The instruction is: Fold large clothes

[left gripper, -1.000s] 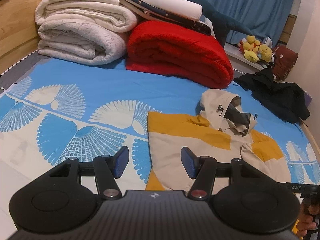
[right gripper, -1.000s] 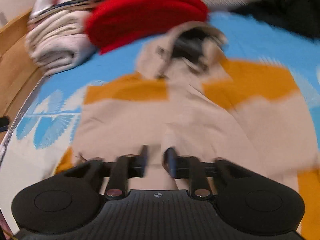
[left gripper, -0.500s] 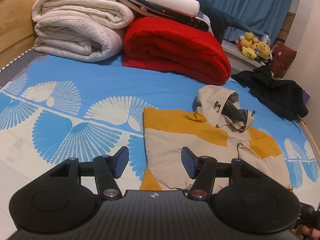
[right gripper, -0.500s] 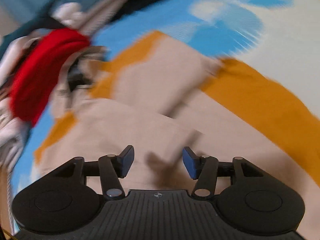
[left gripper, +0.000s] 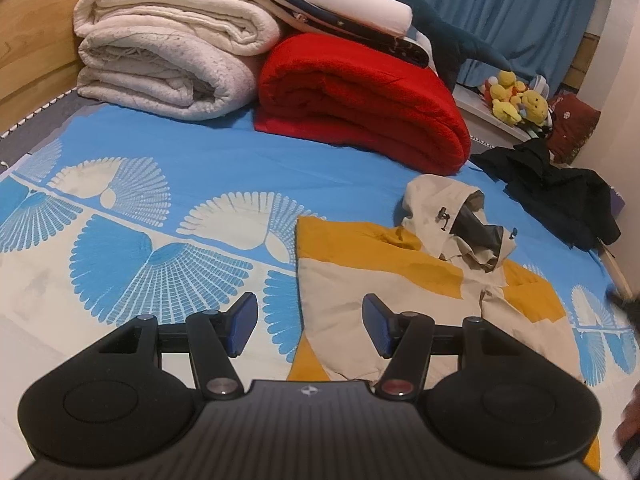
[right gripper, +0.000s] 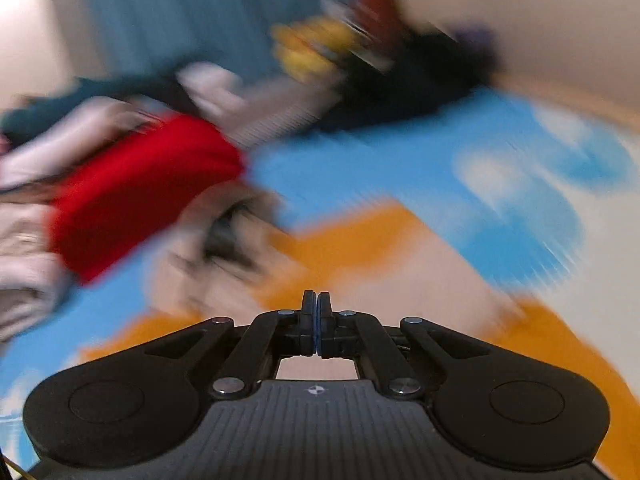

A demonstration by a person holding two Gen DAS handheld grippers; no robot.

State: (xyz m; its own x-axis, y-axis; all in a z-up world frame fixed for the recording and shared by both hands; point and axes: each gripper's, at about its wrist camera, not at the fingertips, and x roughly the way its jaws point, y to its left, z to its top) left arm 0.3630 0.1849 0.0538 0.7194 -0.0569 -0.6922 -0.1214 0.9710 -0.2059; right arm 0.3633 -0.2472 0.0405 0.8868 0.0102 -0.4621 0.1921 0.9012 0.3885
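A beige-and-yellow hooded jacket [left gripper: 420, 280] lies flat on the bed [left gripper: 160, 168]. The left gripper [left gripper: 306, 330] hovers with fingers wide and empty. The right gripper [right gripper: 317, 322] has its fingers pressed together, holding nothing

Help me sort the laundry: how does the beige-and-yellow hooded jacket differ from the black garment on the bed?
The hooded jacket is beige and yellow and spread flat, partly folded; the black garment is one dark colour and crumpled in a heap. The jacket lies nearer the left gripper, the black garment beyond. Both rest on the blue patterned sheet.
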